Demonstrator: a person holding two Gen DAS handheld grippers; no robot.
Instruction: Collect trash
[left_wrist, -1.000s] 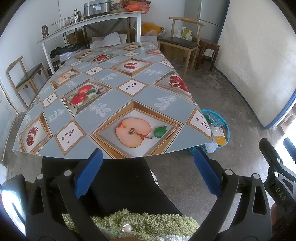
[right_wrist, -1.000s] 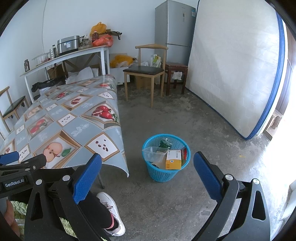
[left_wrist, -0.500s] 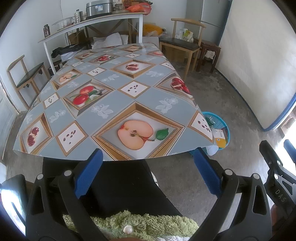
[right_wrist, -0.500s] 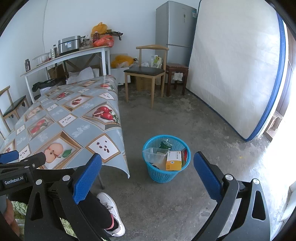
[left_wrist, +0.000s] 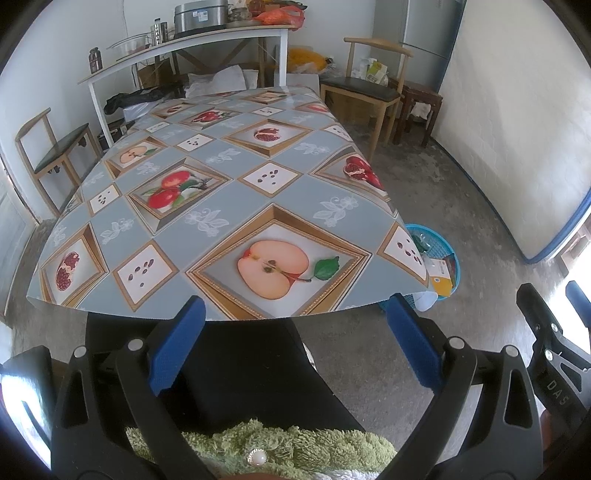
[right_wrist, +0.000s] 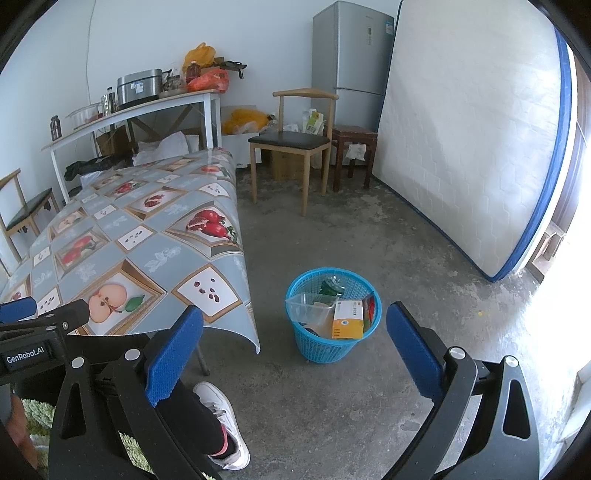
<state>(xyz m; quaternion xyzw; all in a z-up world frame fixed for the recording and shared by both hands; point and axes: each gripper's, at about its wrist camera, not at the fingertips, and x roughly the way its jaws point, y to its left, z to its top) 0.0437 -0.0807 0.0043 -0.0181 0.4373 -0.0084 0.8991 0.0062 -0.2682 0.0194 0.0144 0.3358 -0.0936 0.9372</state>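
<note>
**Both grippers empty, basket ahead of the right one**

While both grippers hang released with nothing between their pads, the collected trash sits in the blue basket (right_wrist: 333, 318) on the floor, straight ahead of and below the right gripper (right_wrist: 295, 354). That gripper looks the nearer of the two; from the left gripper (left_wrist: 293, 345) the same basket lies forward and off to the right, mostly hidden behind the hanging corner of the tablecloth (left_wrist: 221, 206).

Inside the basket, the right wrist view shows a clear plastic container (right_wrist: 308, 312), an orange and white box (right_wrist: 347, 319) standing roughly upright with its long side leaning on the far-right wall, and a dark green wrapper (right_wrist: 330, 288) behind them. The left wrist view catches only the box and a slice of the rim.

What the left view adds is the whole tabletop ahead of it, and no loose litter shows on the fruit-patterned cloth. Judging by that, collection looks close to finished; any next reach would fall to the right side, downward and forward.
</note>
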